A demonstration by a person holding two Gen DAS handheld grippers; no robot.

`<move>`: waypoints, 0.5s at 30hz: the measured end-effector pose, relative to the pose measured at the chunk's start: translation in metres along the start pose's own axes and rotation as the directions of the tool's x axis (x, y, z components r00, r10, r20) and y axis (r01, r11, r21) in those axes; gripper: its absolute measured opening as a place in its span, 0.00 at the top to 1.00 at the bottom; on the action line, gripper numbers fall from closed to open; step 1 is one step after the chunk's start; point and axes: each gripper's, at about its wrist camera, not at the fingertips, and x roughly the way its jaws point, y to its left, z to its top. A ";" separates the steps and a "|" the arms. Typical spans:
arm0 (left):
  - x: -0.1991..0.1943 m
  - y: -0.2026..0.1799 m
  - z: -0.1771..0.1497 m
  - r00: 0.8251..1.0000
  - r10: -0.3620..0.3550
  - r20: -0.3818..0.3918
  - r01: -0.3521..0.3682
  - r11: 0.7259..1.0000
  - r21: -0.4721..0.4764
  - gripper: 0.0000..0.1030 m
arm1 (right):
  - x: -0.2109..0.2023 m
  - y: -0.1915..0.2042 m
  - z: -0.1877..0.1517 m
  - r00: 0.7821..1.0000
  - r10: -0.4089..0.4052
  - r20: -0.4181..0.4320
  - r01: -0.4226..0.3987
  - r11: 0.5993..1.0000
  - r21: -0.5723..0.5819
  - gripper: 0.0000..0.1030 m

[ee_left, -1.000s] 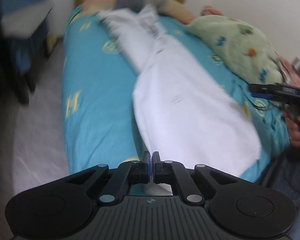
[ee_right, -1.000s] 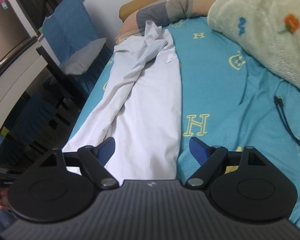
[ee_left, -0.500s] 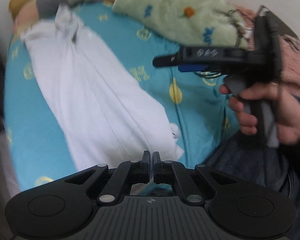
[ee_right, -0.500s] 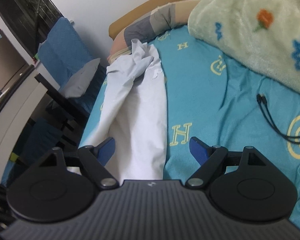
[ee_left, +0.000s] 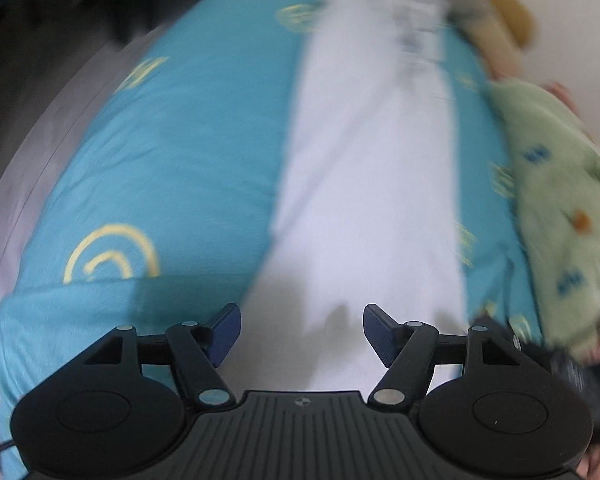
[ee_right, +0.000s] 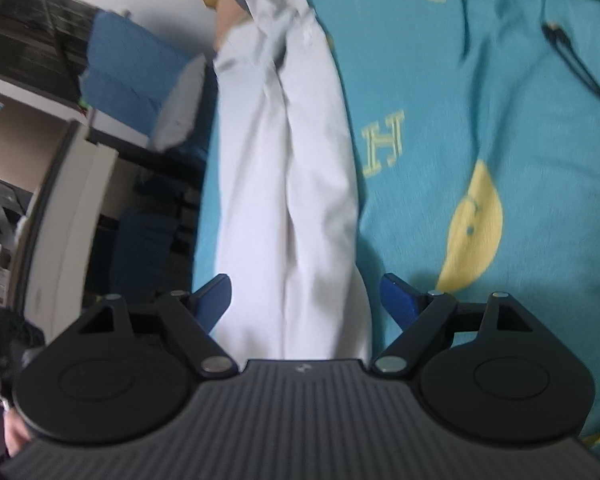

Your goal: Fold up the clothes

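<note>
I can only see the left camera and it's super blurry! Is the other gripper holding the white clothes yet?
Observer: Not yet. The right gripper is open. Its fingers have just been closing a little, and the white garment shows in the gap between them, not pinched.
Operator: Is anything else lying on the bed that I can't see?
Observer: Yes, a thin black cable lies on the teal sheet, apart from the garment.
Operator: What's next to the bed?
Observer: A blue chair with a grey cushion on it.
</note>
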 end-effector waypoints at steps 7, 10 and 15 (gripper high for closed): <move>0.028 0.001 0.001 0.992 0.125 -0.016 -0.125 0.992 -0.016 0.28 | 0.020 0.000 -0.006 0.998 -0.037 -0.054 0.035 0.999 -0.037 0.40; 0.030 -0.003 -0.006 0.995 0.074 -0.060 -0.074 0.997 0.005 0.31 | 0.024 -0.003 -0.009 0.993 0.021 -0.114 -0.023 1.000 -0.019 0.40; 0.028 -0.015 -0.022 0.986 0.046 -0.157 -0.034 0.996 0.079 0.61 | 0.028 0.008 -0.026 0.972 0.019 -0.233 -0.030 0.998 -0.046 0.40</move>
